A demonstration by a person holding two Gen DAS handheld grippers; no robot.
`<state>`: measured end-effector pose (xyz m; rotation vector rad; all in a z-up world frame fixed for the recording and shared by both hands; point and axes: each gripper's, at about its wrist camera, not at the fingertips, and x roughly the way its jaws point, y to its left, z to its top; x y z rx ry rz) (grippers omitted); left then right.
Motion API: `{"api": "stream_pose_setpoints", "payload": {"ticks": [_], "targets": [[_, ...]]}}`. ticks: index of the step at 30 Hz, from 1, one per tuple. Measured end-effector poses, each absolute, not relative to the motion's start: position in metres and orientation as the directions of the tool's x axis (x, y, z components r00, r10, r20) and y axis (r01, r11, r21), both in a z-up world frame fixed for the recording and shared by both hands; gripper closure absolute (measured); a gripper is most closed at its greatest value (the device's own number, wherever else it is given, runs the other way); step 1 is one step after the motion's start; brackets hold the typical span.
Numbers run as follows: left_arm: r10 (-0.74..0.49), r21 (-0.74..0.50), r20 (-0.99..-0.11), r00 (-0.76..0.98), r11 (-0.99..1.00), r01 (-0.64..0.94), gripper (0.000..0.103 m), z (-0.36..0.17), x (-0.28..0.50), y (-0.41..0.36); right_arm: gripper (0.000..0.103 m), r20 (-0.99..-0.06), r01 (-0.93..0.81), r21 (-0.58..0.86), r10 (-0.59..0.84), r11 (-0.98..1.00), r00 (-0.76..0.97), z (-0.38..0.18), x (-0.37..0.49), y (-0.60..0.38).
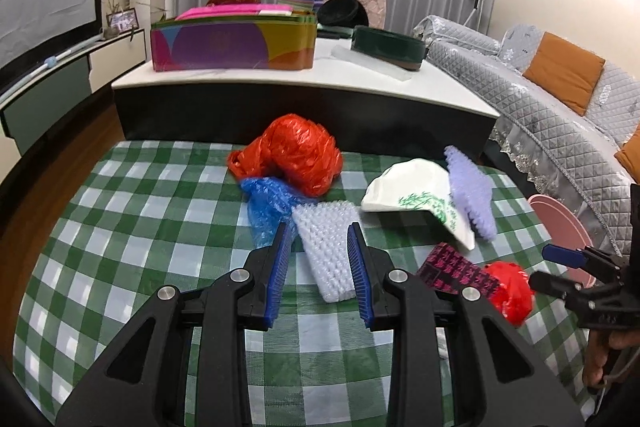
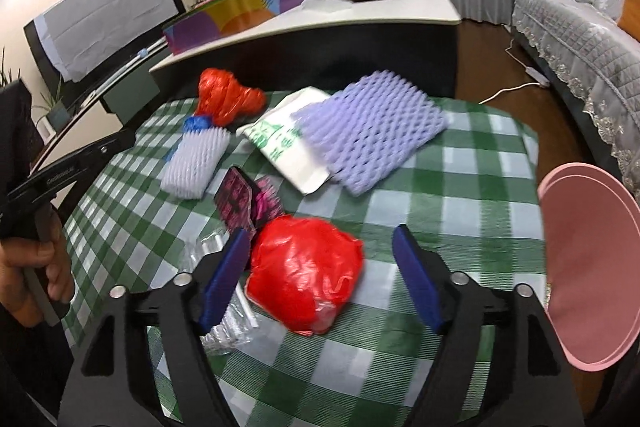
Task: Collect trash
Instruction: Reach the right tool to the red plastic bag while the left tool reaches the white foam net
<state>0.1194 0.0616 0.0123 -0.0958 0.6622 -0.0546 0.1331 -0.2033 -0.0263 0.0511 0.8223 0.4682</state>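
Through my left wrist camera, my left gripper (image 1: 318,251) stands spread, its blue pads either side of a white foam net (image 1: 330,251) that lies between them on the checked cloth (image 1: 120,227); I cannot tell whether either pad touches it. Just ahead and to the left of the fingers lies a blue bag (image 1: 266,205), and beyond that an orange bag (image 1: 294,157). Ahead to the right sits a white bag (image 1: 412,195) with green print, a purple foam net (image 1: 472,187) overlapping its far side. Right of my fingers lie a dark wrapper (image 1: 452,269) and a red bag (image 1: 510,291), with my right gripper (image 1: 560,269) just beyond it.

Through my right wrist camera, my right gripper (image 2: 320,259) is spread wide with the red bag (image 2: 306,273) between its fingers. The left pad is at the bag's edge; the right pad stands apart from it. Clear crumpled plastic (image 2: 224,323) lies under the left finger. Ahead are the wrapper (image 2: 244,199), the white net (image 2: 196,163) and the purple net (image 2: 368,131). A pink bin (image 2: 588,259) sits to the right.
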Motion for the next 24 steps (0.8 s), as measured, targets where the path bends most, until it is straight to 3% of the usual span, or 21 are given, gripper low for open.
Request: {"api": "stream_pose_setpoints", "payload": {"ticks": [3,7,12,18,24], "targets": [[-0.071,-0.107,-0.624,0.778,0.994,0.005,0.073,0.005,0.126,0.063,0.024,-0.715,-0.401,0.217,0.425,0.89,0.556,-0.035,0.135,-0.195],[-0.085,-0.138,-0.641,0.763,0.99,-0.006,0.054,-0.004,0.136,0.062,0.023,-0.744,-0.409,0.203,0.411,0.89,0.526,-0.046,0.138,-0.188],[-0.084,-0.116,-0.675,0.733,0.993,0.007,0.053,-0.018,0.146,0.052,0.024,-0.754,-0.411,0.199,0.406,0.89,0.516,-0.049,0.142,-0.192],[-0.089,-0.126,-0.708,0.701,0.992,-0.002,0.053,-0.03,0.156,0.044,0.033,-0.757,-0.407,0.21,0.412,0.889,0.508,-0.048,0.147,-0.199],[-0.081,-0.099,-0.714,0.695,0.995,0.014,0.08,-0.032,0.157,0.037,0.035,-0.735,-0.402,0.2,0.408,0.894,0.542,-0.037,0.146,-0.207]]}}
